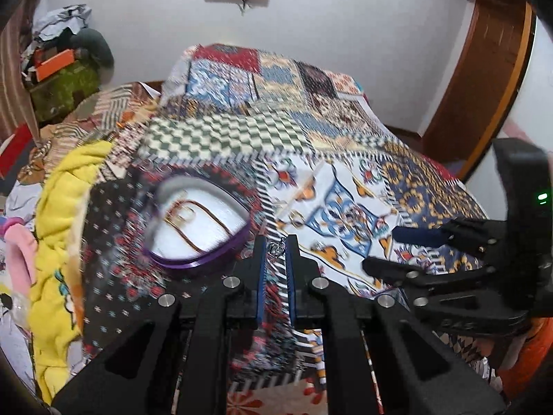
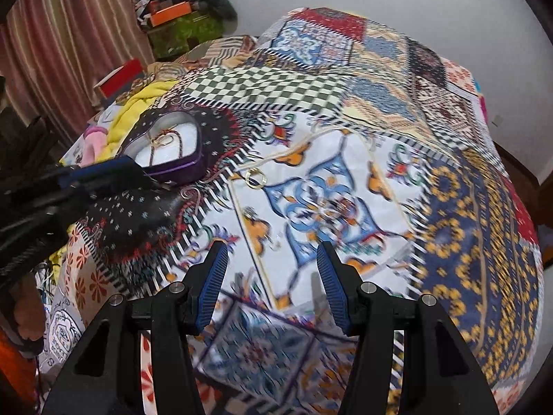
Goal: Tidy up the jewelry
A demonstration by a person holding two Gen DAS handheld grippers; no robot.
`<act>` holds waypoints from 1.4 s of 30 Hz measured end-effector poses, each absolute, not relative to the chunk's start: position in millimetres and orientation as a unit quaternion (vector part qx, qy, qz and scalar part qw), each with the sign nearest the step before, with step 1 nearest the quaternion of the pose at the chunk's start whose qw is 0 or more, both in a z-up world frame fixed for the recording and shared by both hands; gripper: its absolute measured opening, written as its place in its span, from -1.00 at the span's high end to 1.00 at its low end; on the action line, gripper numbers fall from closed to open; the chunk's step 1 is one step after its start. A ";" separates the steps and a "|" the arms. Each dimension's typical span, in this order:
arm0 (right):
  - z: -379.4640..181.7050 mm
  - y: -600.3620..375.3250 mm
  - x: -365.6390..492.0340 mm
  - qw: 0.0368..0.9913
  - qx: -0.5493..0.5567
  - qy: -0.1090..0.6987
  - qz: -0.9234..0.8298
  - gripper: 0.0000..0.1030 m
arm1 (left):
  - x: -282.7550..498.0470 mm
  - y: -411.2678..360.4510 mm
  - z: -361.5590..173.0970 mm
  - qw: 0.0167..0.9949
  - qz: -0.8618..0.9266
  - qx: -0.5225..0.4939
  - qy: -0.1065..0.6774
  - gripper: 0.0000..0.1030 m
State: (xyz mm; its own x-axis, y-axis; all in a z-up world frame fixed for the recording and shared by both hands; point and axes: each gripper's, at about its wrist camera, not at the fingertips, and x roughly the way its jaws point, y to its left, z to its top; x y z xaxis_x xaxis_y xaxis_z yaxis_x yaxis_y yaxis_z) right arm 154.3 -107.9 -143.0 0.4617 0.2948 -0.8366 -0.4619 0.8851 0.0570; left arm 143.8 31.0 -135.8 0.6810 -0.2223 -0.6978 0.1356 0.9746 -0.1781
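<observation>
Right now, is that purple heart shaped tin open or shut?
Open. The heart-shaped tin has no lid on it; its pale inside shows, with a gold chain lying in it. No lid shows in either view.

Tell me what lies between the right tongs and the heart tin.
Right wrist view: patterned quilt with a gold ring lying on it, short of the heart tin.

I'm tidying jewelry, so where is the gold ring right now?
In the right wrist view, the gold ring lies on the patchwork bedspread, just right of the purple heart-shaped tin.
</observation>
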 end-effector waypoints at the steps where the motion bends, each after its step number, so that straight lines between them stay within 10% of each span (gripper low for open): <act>1: -144.2 -103.9 158.0 0.849 -0.090 0.470 0.225 0.03 | 144.4 34.3 -133.9 0.917 -0.095 -0.057 0.383 0.83; 9: -159.3 -82.9 184.5 0.836 -0.088 0.486 0.238 0.05 | 149.5 50.0 -133.8 0.920 -0.092 -0.074 0.373 0.83; 19: -180.9 -72.9 193.9 0.828 -0.113 0.500 0.227 0.77 | 155.3 55.2 -144.9 0.915 -0.089 -0.087 0.383 0.83; 42: -107.9 -97.8 177.2 0.880 -0.080 0.419 0.210 0.77 | 129.9 74.8 -106.7 0.933 -0.056 -0.095 0.343 0.83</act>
State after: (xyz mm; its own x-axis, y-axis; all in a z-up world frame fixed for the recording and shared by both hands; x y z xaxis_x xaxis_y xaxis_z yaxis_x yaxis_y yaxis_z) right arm 177.2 -97.8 -107.9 0.5603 0.3025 -0.7710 -0.4370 0.8988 0.0350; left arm 129.9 74.8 -106.7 0.7590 -0.1702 -0.6285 0.0404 0.9757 -0.2155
